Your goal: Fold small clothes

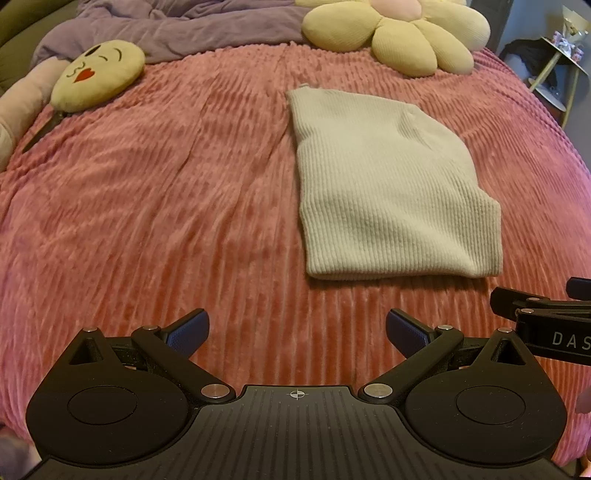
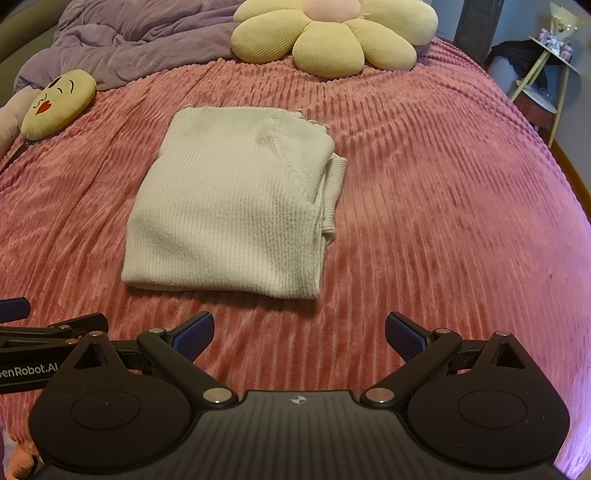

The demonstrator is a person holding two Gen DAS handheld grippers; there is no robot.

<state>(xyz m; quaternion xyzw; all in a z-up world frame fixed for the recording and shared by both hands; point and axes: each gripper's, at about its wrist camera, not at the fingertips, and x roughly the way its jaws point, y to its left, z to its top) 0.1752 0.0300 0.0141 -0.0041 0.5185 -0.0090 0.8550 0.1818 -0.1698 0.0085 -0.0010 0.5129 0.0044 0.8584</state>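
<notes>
From the left wrist view, the folded cream ribbed-knit garment (image 1: 388, 184) lay flat on the pink ribbed plush bedspread (image 1: 166, 192), right of centre. Its long axis ran from near to far, leaning slightly left at the far end. The near edge was a rounded fold; the left edge was straight, while the right edge slanted outward toward the near corner. Bare bedspread stretched wide to the left of it and in a band between its near edge and the tools. The left gripper (image 1: 297, 330) hung low over the bedspread, its blue-padded fingers (image 1: 188, 330) spread wide and holding nothing. The right gripper (image 1: 546, 310) showed only partly at the right edge. A yellow kissing-face cushion (image 1: 98, 74) lay far left, a pale yellow flower-shaped cushion (image 1: 399, 37) far right, with a rumpled purple quilt (image 1: 177, 29) behind.

From the right wrist view, the garment (image 2: 229, 199) sat left of centre, its layered loose edges stacked along the right side and the fold nearest. A broad stretch of bedspread (image 2: 443, 192) lay open to its right. The right gripper (image 2: 299, 332) had its fingers spread apart, gripping nothing, clear of the garment's near edge. The left gripper (image 2: 55, 325) appeared at the left edge. A small wooden side table (image 2: 550, 55) stood beyond the bed at far right.
</notes>
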